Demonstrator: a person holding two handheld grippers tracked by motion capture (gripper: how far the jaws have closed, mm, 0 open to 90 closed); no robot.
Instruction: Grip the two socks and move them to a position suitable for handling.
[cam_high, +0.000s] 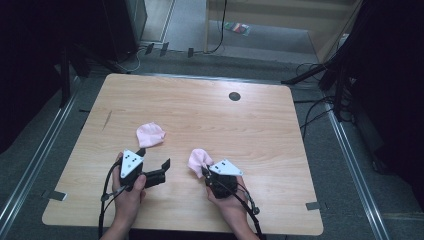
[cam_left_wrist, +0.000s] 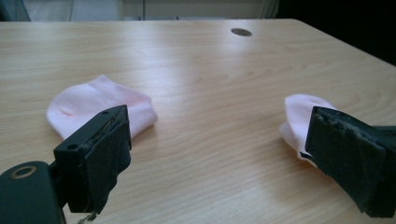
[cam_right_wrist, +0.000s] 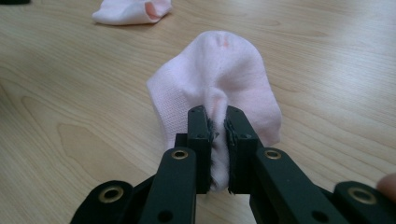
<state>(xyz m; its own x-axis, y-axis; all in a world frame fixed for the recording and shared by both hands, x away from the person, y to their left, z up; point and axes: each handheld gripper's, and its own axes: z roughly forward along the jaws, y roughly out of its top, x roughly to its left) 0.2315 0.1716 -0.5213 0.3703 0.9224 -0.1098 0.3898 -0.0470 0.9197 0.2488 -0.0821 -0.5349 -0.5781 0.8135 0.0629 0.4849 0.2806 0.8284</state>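
Two small pink socks lie on the wooden table (cam_high: 250, 125). One pink sock (cam_high: 150, 134) (cam_left_wrist: 98, 108) (cam_right_wrist: 133, 10) rests flat left of centre, just beyond my left gripper (cam_high: 154, 161) (cam_left_wrist: 219, 154), whose jaws stand wide open with nothing between them. The other pink sock (cam_high: 199, 159) (cam_right_wrist: 219, 79) (cam_left_wrist: 301, 116) is pinched at its near edge by my right gripper (cam_high: 204, 172) (cam_right_wrist: 218, 140), which is shut on the fabric. That sock bunches up at the pinch and spreads out beyond the jaws.
A dark round grommet (cam_high: 234, 96) (cam_left_wrist: 241, 32) sits in the table's far middle. Cables and dark stands (cam_high: 320, 75) crowd the floor to the right and behind the table. A person's hands hold both grippers near the front edge.
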